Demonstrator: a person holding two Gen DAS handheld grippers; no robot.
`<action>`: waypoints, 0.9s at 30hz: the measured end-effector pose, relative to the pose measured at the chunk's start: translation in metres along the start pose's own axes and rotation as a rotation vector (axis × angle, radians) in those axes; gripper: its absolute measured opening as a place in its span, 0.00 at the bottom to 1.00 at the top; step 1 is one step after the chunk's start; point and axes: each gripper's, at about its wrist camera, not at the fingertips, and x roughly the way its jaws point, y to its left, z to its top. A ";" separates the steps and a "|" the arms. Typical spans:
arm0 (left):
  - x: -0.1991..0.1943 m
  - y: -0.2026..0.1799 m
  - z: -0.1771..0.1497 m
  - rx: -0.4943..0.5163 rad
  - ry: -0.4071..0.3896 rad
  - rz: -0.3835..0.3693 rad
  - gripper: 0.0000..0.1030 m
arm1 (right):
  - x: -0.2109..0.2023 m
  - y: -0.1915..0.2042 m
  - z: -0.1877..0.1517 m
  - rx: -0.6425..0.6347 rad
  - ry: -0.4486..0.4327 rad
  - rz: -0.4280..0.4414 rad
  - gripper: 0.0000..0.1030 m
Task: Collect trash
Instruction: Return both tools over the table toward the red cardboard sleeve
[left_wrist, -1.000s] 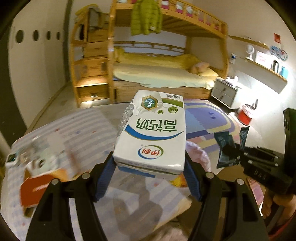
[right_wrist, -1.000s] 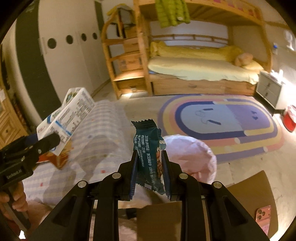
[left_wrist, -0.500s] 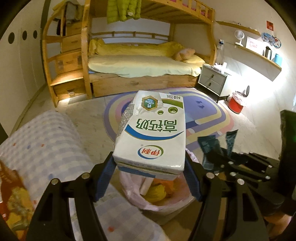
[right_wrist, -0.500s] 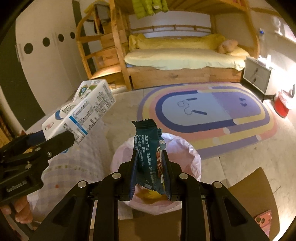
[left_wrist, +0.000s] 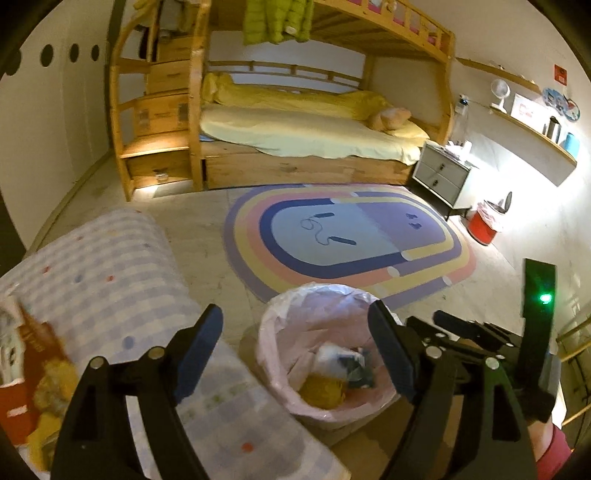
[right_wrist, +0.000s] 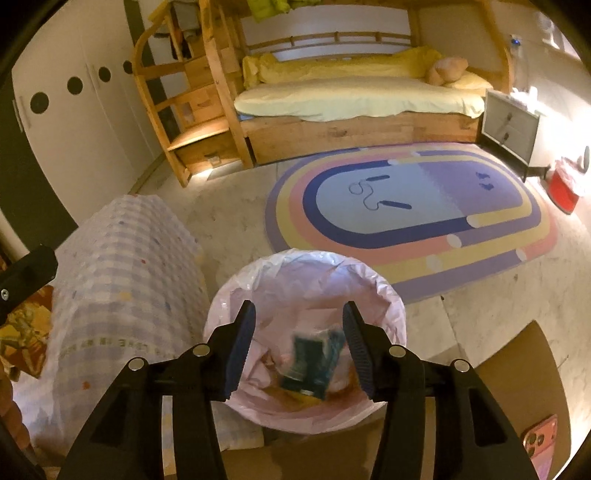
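Observation:
A trash bin lined with a pink bag (left_wrist: 284, 314) (right_wrist: 391, 299) stands on the floor beside the table. My left gripper (left_wrist: 295, 343) is open and empty above it. The white milk carton (left_wrist: 332, 360) lies inside the bin with yellow trash (left_wrist: 323, 387). My right gripper (right_wrist: 299, 336) is open and empty over the bin. The dark teal snack wrapper (right_wrist: 312, 363) is blurred inside the bag below the fingers. The right gripper also shows in the left wrist view (left_wrist: 465, 332).
A checked tablecloth (left_wrist: 110, 280) (right_wrist: 122, 266) covers the table at the left, with a red snack package (left_wrist: 26, 384) on it. A pink phone (right_wrist: 541, 441) lies on a brown board at the lower right. A rainbow rug (left_wrist: 343, 236), a bunk bed and a red bin (left_wrist: 484, 225) lie beyond.
Both grippers have opened over the bin. The milk carton has left my left gripper and the snack wrapper has left my right gripper; both are now in the bag.

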 end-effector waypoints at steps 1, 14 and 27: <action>-0.006 0.000 -0.001 -0.008 -0.004 -0.001 0.76 | -0.009 0.002 -0.001 0.005 -0.006 0.006 0.49; -0.108 0.033 -0.039 -0.026 -0.086 0.106 0.78 | -0.103 0.073 -0.014 -0.128 -0.113 0.083 0.49; -0.190 0.145 -0.095 -0.212 -0.128 0.353 0.82 | -0.108 0.192 -0.035 -0.382 -0.129 0.289 0.49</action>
